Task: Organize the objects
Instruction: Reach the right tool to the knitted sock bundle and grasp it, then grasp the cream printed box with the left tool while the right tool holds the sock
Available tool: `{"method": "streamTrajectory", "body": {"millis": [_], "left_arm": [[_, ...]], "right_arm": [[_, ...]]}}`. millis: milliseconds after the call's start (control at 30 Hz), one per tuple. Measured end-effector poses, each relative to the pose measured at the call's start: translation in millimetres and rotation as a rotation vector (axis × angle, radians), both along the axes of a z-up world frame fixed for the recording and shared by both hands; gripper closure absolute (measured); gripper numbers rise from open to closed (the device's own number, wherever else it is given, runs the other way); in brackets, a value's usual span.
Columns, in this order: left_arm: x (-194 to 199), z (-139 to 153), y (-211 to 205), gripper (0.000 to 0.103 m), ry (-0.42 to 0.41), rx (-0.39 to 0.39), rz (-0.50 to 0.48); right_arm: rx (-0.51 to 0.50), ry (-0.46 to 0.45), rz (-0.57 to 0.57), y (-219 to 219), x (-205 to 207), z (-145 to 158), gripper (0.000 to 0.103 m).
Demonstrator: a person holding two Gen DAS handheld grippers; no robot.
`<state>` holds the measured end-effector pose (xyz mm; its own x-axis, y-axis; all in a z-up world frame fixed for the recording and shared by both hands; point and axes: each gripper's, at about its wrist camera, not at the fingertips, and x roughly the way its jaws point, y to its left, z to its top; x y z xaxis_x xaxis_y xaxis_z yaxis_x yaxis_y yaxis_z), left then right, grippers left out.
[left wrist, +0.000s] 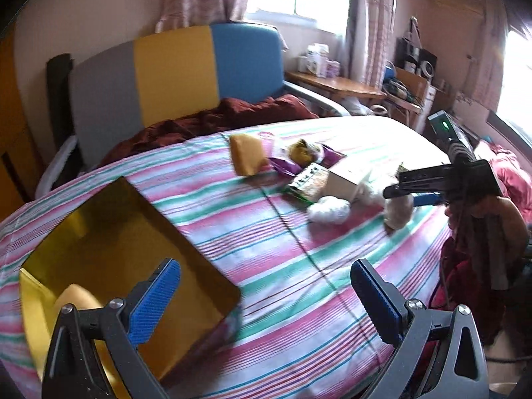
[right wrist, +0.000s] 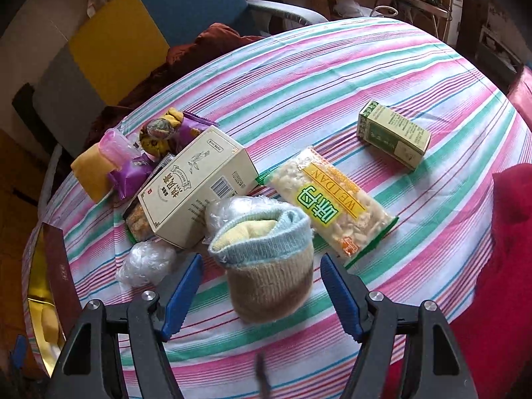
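From the left wrist cam, the left claw (left wrist: 266, 302) hangs wide open and empty over the striped bed (left wrist: 299, 266), right by the gold-lined box (left wrist: 133, 232), which already has one yellow item in it; I'd park it there to steady the box. From the right wrist cam, the right claw (right wrist: 259, 296) is spread wide around the rolled sock (right wrist: 269, 266), pads either side, not pinching yet. I'd close on the knit body, low and centered, since it's squishy, and keep clear of the peanut packet (right wrist: 332, 199) beside it.

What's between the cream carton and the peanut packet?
In the right wrist view, the rolled sock sits in that gap, between the cream carton and the peanut packet.
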<state>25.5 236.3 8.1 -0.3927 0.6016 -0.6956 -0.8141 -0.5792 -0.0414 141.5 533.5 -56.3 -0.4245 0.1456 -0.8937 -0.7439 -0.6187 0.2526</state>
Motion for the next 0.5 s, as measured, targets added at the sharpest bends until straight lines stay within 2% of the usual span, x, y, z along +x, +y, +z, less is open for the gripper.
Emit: {"method": "streamTrajectory", "body": {"millis": [100, 133, 167, 267, 367, 500], "left_arm": [[0.0, -7.3, 18.9, 0.000, -0.024, -0.019, -0.025], [-0.4, -9.3, 25.5, 0.000, -0.032, -0.022, -0.035], [-0.7, -11.0, 30.8, 0.000, -0.036, -0.027, -0.039], [-4.6, -14.5, 44.7, 0.000, -0.055, -0.035, -0.048], [-7.1, -13.8, 61.1, 0.001, -0.052, -0.035, -0.069], [-9.4, -8.6, 89.6, 0.001, -0.004, -0.062, -0.133]], "right_arm": [[0.003, -0.038, 0.011, -0.2, -5.8, -5.6, 0.041], [0.011, -0.046, 0.010, -0.4, -6.5, -5.9, 0.047], [0.022, -0.046, 0.009, -0.8, -6.4, -4.9, 0.049], [0.035, -0.028, -0.004, -0.6, -2.2, -1.3, 0.050], [0.058, 0.012, -0.029, 0.4, 4.5, 6.7, 0.050], [0.071, 0.108, -0.055, 3.0, 16.1, 19.4, 0.050]]}}
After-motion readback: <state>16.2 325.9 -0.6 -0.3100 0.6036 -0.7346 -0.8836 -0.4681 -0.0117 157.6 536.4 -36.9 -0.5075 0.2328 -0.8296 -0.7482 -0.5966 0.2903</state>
